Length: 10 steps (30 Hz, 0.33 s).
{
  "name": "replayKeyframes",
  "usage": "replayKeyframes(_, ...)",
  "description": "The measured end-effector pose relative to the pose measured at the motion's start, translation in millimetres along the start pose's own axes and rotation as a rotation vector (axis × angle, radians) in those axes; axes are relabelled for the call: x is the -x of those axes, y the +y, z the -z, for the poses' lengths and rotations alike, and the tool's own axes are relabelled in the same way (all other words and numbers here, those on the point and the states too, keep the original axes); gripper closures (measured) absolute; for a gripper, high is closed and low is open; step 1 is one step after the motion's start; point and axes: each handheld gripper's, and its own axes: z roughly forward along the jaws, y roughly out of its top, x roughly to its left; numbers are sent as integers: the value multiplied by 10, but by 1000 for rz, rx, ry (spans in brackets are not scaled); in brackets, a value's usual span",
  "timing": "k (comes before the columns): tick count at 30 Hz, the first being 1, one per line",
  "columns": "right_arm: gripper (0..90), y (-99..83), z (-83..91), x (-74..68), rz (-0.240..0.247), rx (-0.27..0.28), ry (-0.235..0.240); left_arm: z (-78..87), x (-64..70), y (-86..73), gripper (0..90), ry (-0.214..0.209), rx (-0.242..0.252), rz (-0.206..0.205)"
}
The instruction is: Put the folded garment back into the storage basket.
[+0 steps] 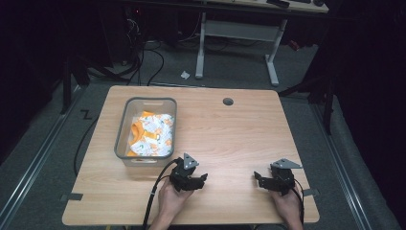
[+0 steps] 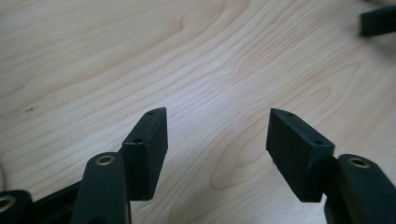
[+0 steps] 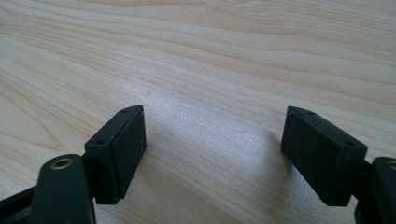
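Dim room, dark floor with cables around a light wooden table [image 1: 230,139]. Nearest the camera, two hands came in from the bottom edge: left hand [image 1: 170,199] and right hand [image 1: 287,206], each gripping a pair of tongs low over the front of the table.

Left tongs [image 1: 203,178] sat just in front of the bin's near end, pointing right toward the middle of the table; grey three-cornered plate on top, black cable trailing back past the wrist. In the left gripper view the left tongs [image 2: 217,140] were spread wide, nothing between them, bare wood grain below. A black jaw tip of the other tongs showed at the top right corner of that view.

Right tongs [image 1: 256,178] were near the front right of the table, pointing left toward the left pair, well apart from it. In the right gripper view the right tongs [image 3: 215,140] were also wide, holding nothing, bare wood under them.

Farther back on the left half stood a grey plastic bin [image 1: 122,132], with a crumpled white-and-orange cloth [image 1: 152,135] lying inside it. Neither pair touched the bin or the cloth.

Beyond that, a round cable hole [image 1: 228,101] near the far edge. Behind the table, a white desk frame [image 1: 273,62] stood on the floor.
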Motion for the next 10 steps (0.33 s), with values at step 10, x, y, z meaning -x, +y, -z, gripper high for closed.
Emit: replayKeyframes(10,225,0,1,-2,-1,0,1,-113,-20,-130,358,94,36,-30)
